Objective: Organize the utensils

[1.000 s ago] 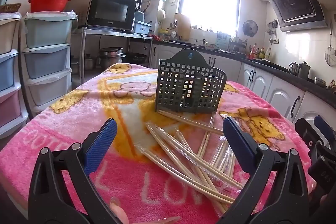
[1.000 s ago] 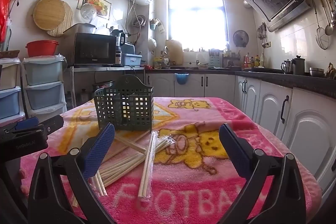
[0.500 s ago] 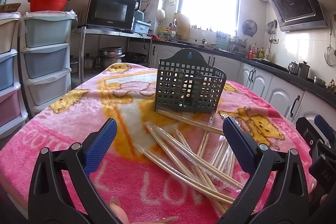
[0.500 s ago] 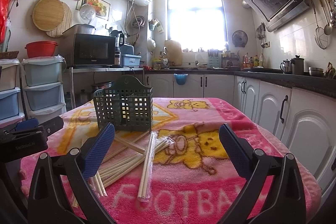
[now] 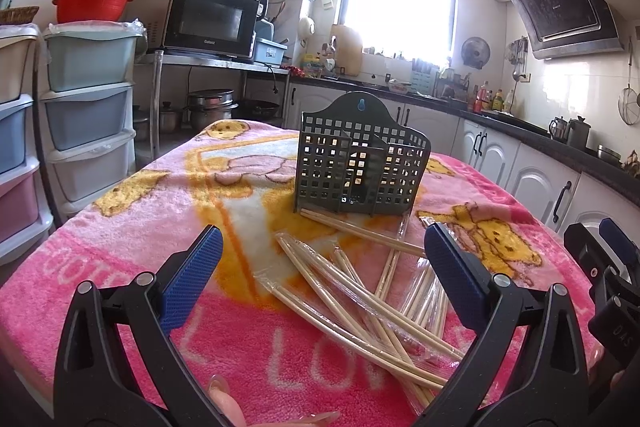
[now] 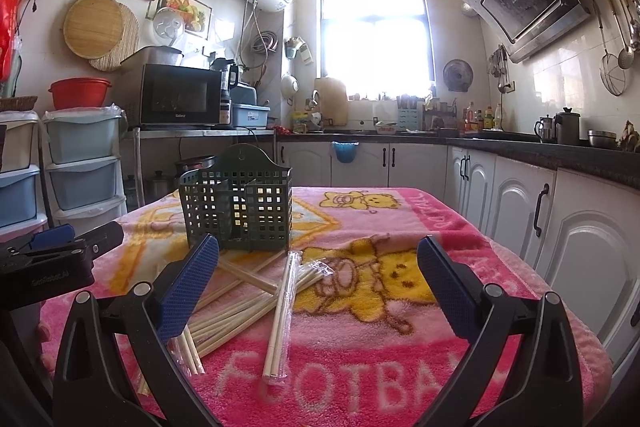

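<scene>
Holding both grippers wide apart and empty, I see my left gripper (image 5: 320, 279) low in its frame and my right gripper (image 6: 318, 279) likewise. Beyond them the chopsticks (image 5: 360, 287) lie crossed at centre on the pink blanket (image 5: 120, 227); they look light, stiff, and slippery in plastic sleeves, so I'd pinch one mid-length. Farther back, upper centre, stands the basket (image 5: 360, 171). Nothing has shifted since earlier.

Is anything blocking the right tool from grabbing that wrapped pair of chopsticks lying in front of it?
No, nothing visible. The right tool is open, and the wrapped chopstick pair lies on the pink blanket just ahead of it, atop the pile. The green utensil basket stands behind.
</scene>
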`<action>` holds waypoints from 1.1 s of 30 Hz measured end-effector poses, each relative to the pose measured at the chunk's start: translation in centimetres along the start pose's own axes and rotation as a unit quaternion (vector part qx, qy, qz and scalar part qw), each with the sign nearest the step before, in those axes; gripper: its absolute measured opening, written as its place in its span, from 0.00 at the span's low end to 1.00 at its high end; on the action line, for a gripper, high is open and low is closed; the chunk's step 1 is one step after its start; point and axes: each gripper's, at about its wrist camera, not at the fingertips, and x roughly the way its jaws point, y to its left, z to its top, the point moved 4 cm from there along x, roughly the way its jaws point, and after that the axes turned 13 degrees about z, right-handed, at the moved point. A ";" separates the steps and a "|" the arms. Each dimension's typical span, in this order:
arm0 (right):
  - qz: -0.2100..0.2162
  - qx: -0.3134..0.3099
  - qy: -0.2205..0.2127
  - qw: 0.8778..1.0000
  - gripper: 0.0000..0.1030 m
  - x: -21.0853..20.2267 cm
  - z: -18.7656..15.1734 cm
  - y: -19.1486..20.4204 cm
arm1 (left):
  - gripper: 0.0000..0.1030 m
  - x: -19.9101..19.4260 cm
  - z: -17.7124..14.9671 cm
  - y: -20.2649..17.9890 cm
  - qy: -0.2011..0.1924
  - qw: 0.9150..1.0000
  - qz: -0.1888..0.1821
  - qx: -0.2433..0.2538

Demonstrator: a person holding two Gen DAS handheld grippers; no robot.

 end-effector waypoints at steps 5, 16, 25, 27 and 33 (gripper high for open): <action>0.004 -0.002 0.001 1.000 0.94 0.1 0.0 0.1 | 0.91 0.0 -0.1 0.0 0.000 1.000 0.000 0.000; 0.032 -0.011 0.018 0.999 0.94 1.4 0.0 0.9 | 0.91 1.0 0.2 0.6 0.006 1.000 0.007 -0.010; 0.050 -0.017 0.039 0.998 0.94 2.9 0.2 1.3 | 0.91 2.7 1.2 2.1 0.023 0.999 0.021 -0.022; 0.054 -0.019 0.044 0.997 0.94 3.2 0.4 1.2 | 0.91 3.1 1.4 2.3 0.028 0.999 0.023 -0.025; 0.058 -0.025 0.055 0.996 0.94 4.5 1.1 0.6 | 0.91 4.6 2.1 2.9 0.054 0.998 0.011 -0.034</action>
